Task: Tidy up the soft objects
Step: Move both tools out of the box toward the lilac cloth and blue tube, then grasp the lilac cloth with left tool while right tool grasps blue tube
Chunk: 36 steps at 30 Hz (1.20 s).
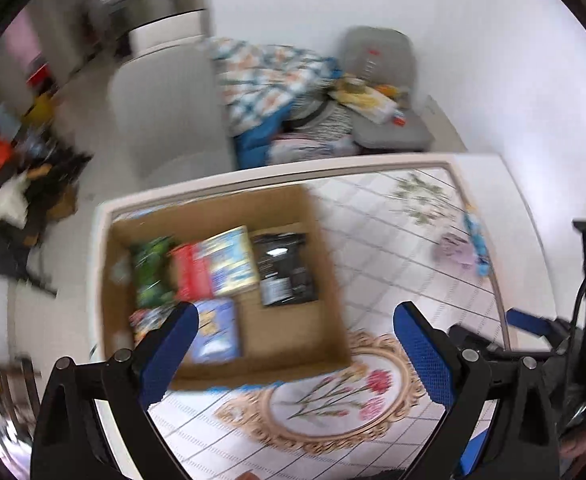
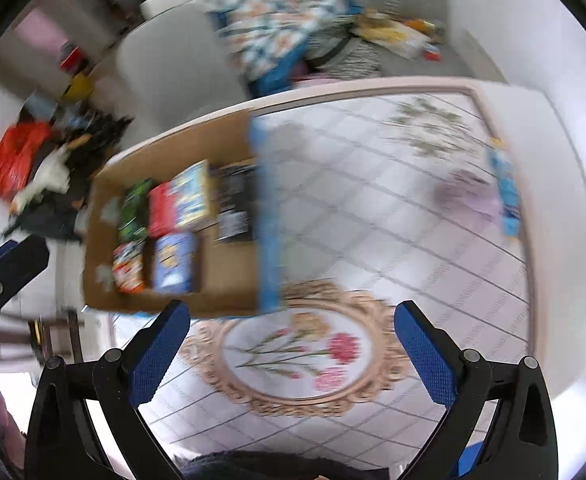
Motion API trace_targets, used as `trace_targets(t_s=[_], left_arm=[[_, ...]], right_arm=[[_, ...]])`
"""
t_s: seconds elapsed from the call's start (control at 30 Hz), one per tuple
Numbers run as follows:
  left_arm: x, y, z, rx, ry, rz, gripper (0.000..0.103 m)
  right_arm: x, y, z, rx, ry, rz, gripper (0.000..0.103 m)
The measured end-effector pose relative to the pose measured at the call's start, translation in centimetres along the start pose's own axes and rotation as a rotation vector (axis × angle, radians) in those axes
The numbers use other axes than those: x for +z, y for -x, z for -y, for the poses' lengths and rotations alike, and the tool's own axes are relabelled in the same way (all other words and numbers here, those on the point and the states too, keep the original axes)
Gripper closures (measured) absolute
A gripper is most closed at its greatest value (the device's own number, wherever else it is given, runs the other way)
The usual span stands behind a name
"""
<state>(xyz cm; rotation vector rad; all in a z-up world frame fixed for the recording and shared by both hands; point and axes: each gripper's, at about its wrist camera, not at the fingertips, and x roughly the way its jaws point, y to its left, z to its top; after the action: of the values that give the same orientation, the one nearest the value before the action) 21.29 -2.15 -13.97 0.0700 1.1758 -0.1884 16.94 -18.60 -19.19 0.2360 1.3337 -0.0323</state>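
Note:
An open cardboard box (image 1: 325,272) stands on the table's left part and holds several soft packets: green (image 1: 151,272), red (image 1: 191,276), yellow-blue (image 1: 231,262), black (image 1: 287,268) and blue (image 1: 217,330). The box also shows in the right wrist view (image 2: 229,280). My left gripper (image 1: 297,328) is open and empty above the box's near edge. My right gripper (image 2: 293,324) is open and empty above the table's flower print. A light blue packet (image 2: 505,192) and a lilac soft item (image 2: 469,196) lie at the table's far right edge; they also show in the left wrist view (image 1: 477,244).
The table (image 2: 373,216) has a tiled floral cover. Beyond it stand a grey chair (image 1: 165,112) and a seat piled with a patterned blanket (image 1: 265,80). A clutter heap with an orange bag (image 2: 17,156) lies on the floor at left.

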Motion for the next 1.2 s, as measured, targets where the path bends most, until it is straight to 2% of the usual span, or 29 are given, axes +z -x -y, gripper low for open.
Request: trace_targets(t_s=[0.1,0.23,0.37,0.4,0.53,0.8,0.87,1.0,1.1,1.2], left_arm=[[2.5,-3.4,6.1,-0.007,-0.144,-0.017,0.003],[5.2,-9.8,14.8,0.015,-0.372,-0.089,0.003],[6.3,-16.0,21.7,0.014,-0.545,-0.167,0.004],[6.4,-17.5,23.1,0.017,-0.576,-0.190,0.008],[6.4,-22.7,27.9,0.011,-0.696,-0.263,0.009],[5.0,-29.9,34.8,-0.001,-0.897,-0.360,0.009],[4.6,-31.1,35.6,-0.011,-0.926,-0.392,0.018],[3.7,-33.0,35.6,-0.011,-0.933,-0.481,0.057],[3.7,-33.3,34.1,-0.001,-0.879,-0.502,0.063],[5.1,-33.5,31.2,-0.016,-0.707,-0.530,0.065]], right_arm=[[1.7,0.8,7.0,-0.063,-0.099,0.017,0.000],[3.5,1.0,15.9,-0.144,-0.201,0.025,0.000],[4.9,-0.6,23.5,-0.211,-0.265,-0.006,0.000],[5.2,-1.1,25.0,-0.215,-0.276,-0.014,0.000],[5.7,-4.0,29.9,-0.217,-0.308,-0.066,0.000],[5.6,-8.8,34.3,-0.197,-0.357,-0.153,0.000],[5.9,-9.4,34.7,-0.199,-0.359,-0.162,0.000],[7.0,-10.1,35.2,-0.191,-0.347,-0.171,0.000],[8.0,-10.6,35.1,-0.189,-0.326,-0.178,0.000],[9.2,-11.3,34.9,-0.172,-0.318,-0.180,0.000]])
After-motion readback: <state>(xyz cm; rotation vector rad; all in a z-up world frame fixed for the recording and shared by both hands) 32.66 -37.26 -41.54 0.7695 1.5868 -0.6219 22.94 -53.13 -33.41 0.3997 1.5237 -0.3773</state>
